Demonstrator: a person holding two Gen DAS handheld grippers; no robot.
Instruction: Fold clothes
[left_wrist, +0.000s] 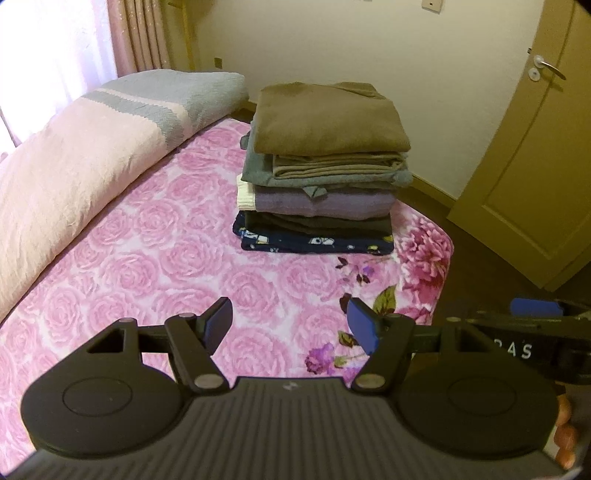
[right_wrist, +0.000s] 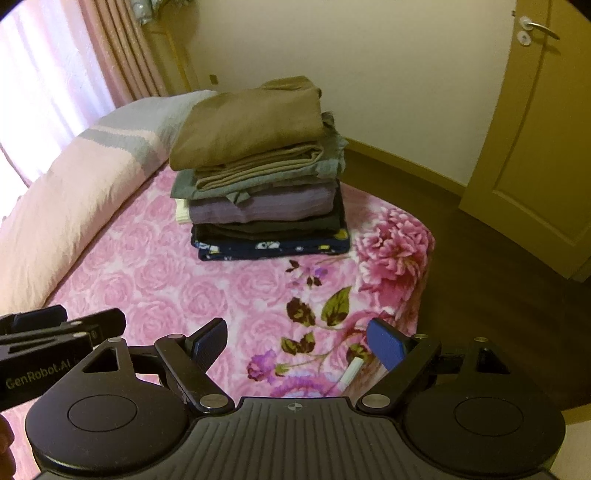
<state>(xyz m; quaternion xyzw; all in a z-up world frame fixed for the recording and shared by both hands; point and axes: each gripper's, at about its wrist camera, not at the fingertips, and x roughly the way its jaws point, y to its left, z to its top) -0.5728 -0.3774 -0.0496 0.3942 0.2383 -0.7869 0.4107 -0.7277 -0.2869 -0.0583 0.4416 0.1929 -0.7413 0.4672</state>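
Observation:
A stack of several folded clothes (left_wrist: 321, 173) (right_wrist: 262, 173) stands at the far end of the bed, an olive-brown garment (left_wrist: 325, 118) on top and a dark blue patterned one (left_wrist: 314, 242) at the bottom. My left gripper (left_wrist: 290, 326) hovers open over the pink rose blanket (left_wrist: 147, 258), well short of the stack, with nothing between its blue pads. My right gripper (right_wrist: 299, 343) is open too, empty, above the blanket's flowered corner (right_wrist: 391, 251). Each gripper shows at the edge of the other's view.
A rolled pink and grey quilt (left_wrist: 74, 162) lies along the bed's left side by the curtains (left_wrist: 140, 37). A small white stick-like object (right_wrist: 349, 373) rests on the blanket near my right gripper. Dark floor and a closed door (left_wrist: 535, 147) lie to the right.

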